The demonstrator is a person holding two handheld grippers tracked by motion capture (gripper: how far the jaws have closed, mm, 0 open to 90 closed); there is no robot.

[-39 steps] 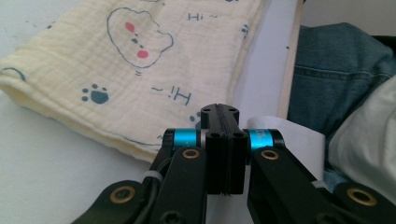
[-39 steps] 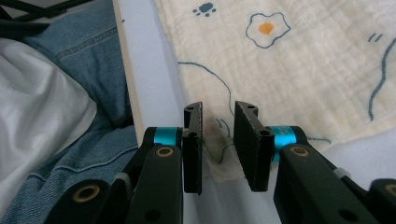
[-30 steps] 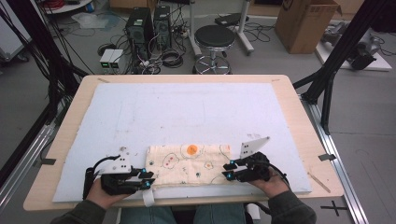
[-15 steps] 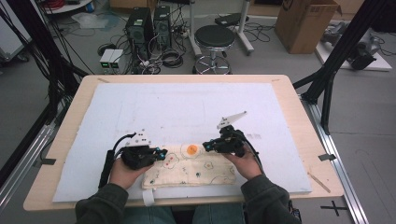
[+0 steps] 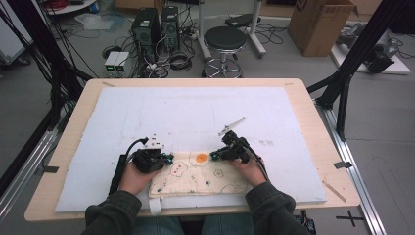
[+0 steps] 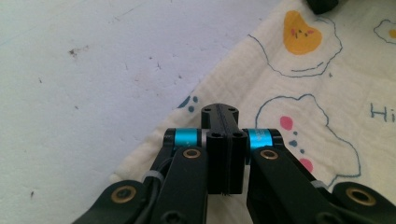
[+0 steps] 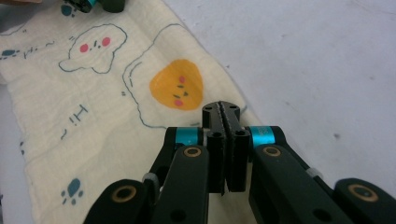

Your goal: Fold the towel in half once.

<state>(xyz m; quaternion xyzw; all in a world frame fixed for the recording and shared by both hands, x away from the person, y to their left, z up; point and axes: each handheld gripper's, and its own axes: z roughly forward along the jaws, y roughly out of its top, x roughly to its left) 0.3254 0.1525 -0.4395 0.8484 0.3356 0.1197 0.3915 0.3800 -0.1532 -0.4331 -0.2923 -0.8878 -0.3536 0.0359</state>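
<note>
1. Wooden bench [image 5: 323,147] with a white foam mat [image 5: 195,112] covering most of it.
2. Room behind: grey floor, black stool [image 5: 225,38], two PC towers [image 5: 156,24], loose cables, cardboard box [image 5: 320,24] at far right.
3. Cream printed cloth [image 5: 200,176] lies folded on the mat at the near edge — egg and cloud cartoons on it.
4. Left tool [image 5: 169,157] sits low at the cloth's far left corner; jaws fully closed, cloth edge pinched between them as far as I can tell.
5. Right tool [image 5: 214,155] at the far edge next to the orange yolk print — jaws closed, apparently on the cloth edge.
6. Both forearms come in from the near side, tools pointing inward toward each other.
</note>
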